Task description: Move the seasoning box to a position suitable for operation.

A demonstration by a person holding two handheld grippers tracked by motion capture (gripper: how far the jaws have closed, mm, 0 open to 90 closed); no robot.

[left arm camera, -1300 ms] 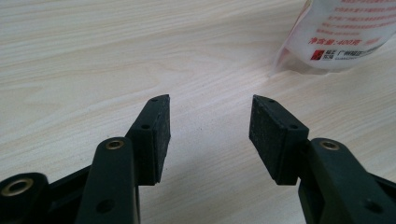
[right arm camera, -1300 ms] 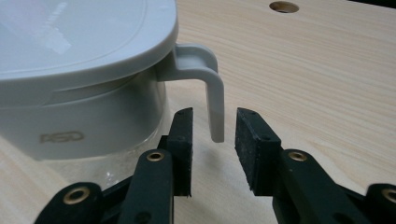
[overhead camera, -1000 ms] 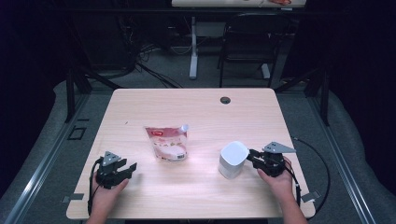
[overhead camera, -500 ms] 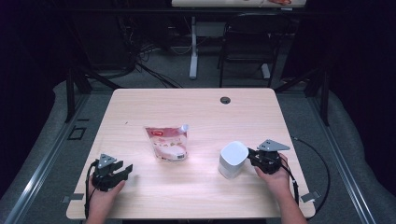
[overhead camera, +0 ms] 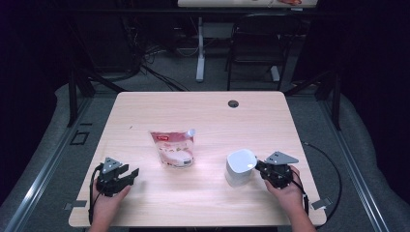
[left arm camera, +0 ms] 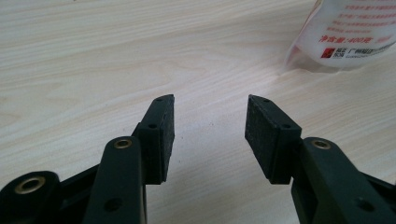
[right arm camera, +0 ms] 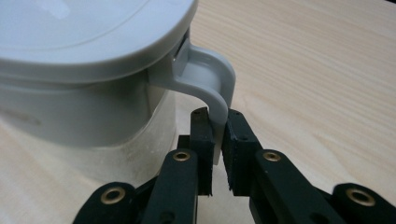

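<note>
right tongs (right arm camera: 218, 122) just closed, clamping jug handle (right arm camera: 218, 93) | left tongs (left arm camera: 210, 122) apart, empty

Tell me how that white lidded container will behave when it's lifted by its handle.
The white container looks like rigid plastic, so it should probably keep its shape. The right gripper, whose jaws have just been closing, pinches only the thin handle at one side, so the container may well tilt away. Its lid looks seated; how firmly, I cannot tell.
</note>
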